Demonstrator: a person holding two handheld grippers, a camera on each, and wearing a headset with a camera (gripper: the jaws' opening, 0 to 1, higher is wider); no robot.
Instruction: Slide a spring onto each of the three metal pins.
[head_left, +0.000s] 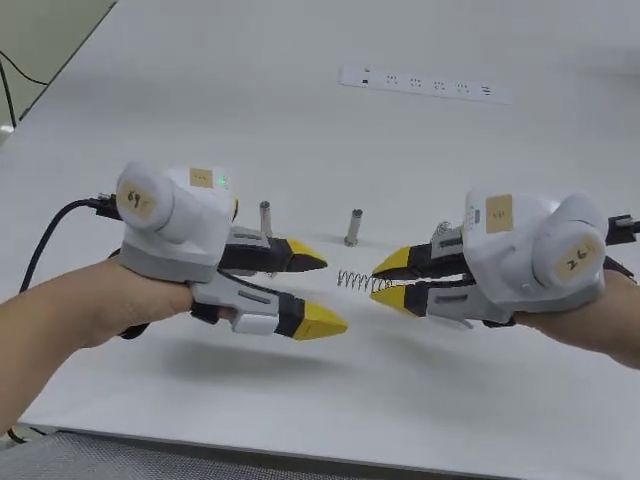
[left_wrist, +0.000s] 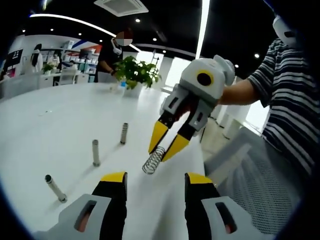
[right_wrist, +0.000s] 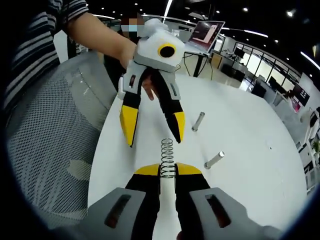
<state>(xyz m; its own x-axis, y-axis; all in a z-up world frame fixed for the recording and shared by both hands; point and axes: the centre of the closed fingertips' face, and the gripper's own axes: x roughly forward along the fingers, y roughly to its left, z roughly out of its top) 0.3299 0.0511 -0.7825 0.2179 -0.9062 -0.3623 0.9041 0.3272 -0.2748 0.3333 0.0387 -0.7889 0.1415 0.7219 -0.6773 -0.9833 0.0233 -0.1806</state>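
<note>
The left gripper (head_left: 330, 293) is hovering wide open and empty. Beside it, one spring (head_left: 352, 282) is jutting out in mid-air above the bench (head_left: 300, 120) near its front edge, and the right gripper (head_left: 378, 283) is pinching its end. Held so shallowly, it may be risking slipping or bending aside against a pin. Three pins (left_wrist: 95, 152) are standing bare mid-bench.

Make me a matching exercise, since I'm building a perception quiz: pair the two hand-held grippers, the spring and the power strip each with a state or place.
Things:
1. left hand-held gripper
2. right hand-held gripper
3. spring
4. power strip

States or places:
A. lies at the far side of the table
B. open, holding nothing
C. sticks out from yellow jaw tips
D. shut on a coil

Pairs: 1-B, 2-D, 3-C, 4-A
</note>
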